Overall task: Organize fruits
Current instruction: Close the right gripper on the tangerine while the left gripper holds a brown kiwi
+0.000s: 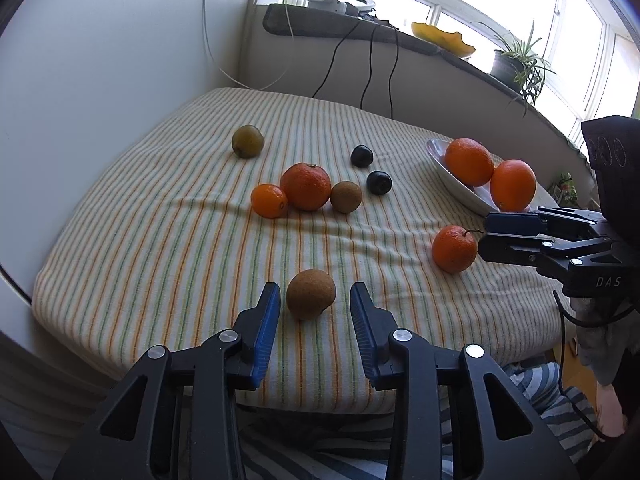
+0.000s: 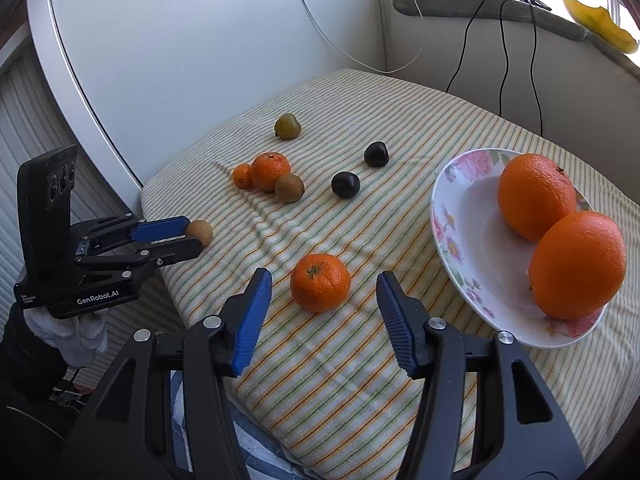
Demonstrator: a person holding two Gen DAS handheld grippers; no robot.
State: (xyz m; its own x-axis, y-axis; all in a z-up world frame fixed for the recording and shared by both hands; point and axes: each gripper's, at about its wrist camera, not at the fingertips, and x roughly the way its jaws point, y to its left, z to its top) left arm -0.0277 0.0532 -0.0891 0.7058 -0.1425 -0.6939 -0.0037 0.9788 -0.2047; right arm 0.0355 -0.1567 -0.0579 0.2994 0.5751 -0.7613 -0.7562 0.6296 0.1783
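The kiwi (image 1: 311,294) lies on the striped cloth (image 1: 168,248) near its front edge, squarely between the left gripper (image 1: 315,312) pads — jaws apart, not yet touching it. The mandarin (image 2: 320,282) sits likewise between the right gripper (image 2: 323,312), also unclosed — just left of the flowered bowl (image 2: 452,216) holding two oranges.

Daylight is pouring in through the window (image 1: 500,4) behind the striped cloth (image 1: 200,260), blowing the panes out to white. You are seeing soft shadows falling from the fruit toward you, away from that window. Both fisheye views are bending straight lines and darkening at the corners; focus is staying sharp.
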